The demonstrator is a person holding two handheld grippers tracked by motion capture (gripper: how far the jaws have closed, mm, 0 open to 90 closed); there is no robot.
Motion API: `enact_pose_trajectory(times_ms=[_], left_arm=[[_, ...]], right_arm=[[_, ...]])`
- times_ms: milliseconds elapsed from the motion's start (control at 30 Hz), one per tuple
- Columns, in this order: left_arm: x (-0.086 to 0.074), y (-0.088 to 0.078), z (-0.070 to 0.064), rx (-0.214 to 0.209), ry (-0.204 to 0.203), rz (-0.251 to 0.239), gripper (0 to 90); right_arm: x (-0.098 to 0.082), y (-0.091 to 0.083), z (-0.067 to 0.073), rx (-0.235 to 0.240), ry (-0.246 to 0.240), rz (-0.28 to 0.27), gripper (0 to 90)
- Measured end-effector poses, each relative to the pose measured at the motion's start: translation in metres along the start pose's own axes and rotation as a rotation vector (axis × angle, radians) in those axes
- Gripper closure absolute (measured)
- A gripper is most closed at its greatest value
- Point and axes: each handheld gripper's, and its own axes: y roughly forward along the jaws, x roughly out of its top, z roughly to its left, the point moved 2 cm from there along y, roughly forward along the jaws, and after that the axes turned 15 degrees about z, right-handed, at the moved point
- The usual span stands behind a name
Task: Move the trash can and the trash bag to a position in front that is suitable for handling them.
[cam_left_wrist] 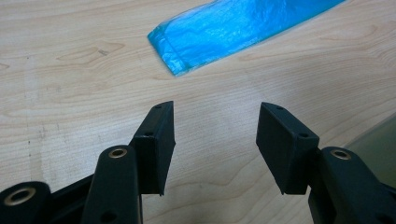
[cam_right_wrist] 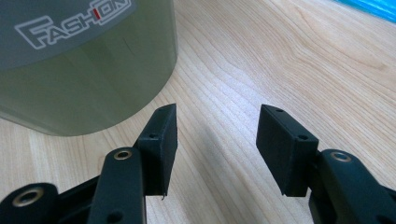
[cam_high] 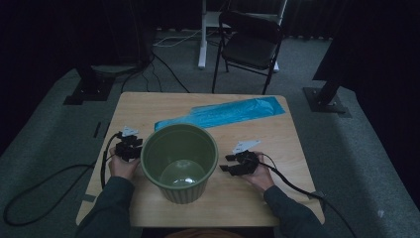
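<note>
A green plastic bin stands upright near the table's front middle, its inside empty. Behind it lies a flat blue plastic bag, folded long. My left gripper rests on the table just left of the bin, jaws open with only bare wood between them; in the left gripper view the blue bag lies ahead and the bin's rim shows at right. My right gripper sits right of the bin, open and empty; the right gripper view shows the bin's wall with a "FASHION" label at left.
The wooden table is small and square. A black folding chair stands beyond its far edge, with stand bases on the carpet at both sides. Cables trail from each gripper off the table's front corners.
</note>
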Motion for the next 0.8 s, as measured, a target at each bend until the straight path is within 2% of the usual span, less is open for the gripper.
enact_pose_trajectory(times_ms=[133,267,333,500,633,800], left_arm=[[-0.001,-0.001,-0.001,-0.01,-0.002,0.002,47.7],[-0.003,-0.007,-0.004,-0.029,0.018,0.0,47.9],[-0.006,-0.013,-0.007,-0.055,0.032,-0.006,47.8],[-0.015,-0.024,-0.016,-0.087,0.096,0.015,46.7],[-0.022,-0.032,-0.024,-0.093,0.157,0.025,46.7],[-0.027,-0.038,-0.028,-0.107,0.192,0.034,45.5]], right_arm=[[-0.001,0.0,0.0,-0.004,0.0,0.006,47.5],[-0.001,0.0,0.0,-0.002,-0.003,0.006,47.4],[-0.001,-0.001,0.001,-0.001,-0.005,0.003,47.4],[0.0,-0.003,0.003,0.002,-0.01,0.001,46.9],[0.001,-0.004,0.007,0.01,-0.026,-0.002,46.7],[0.003,-0.003,0.008,0.02,-0.025,-0.004,46.6]])
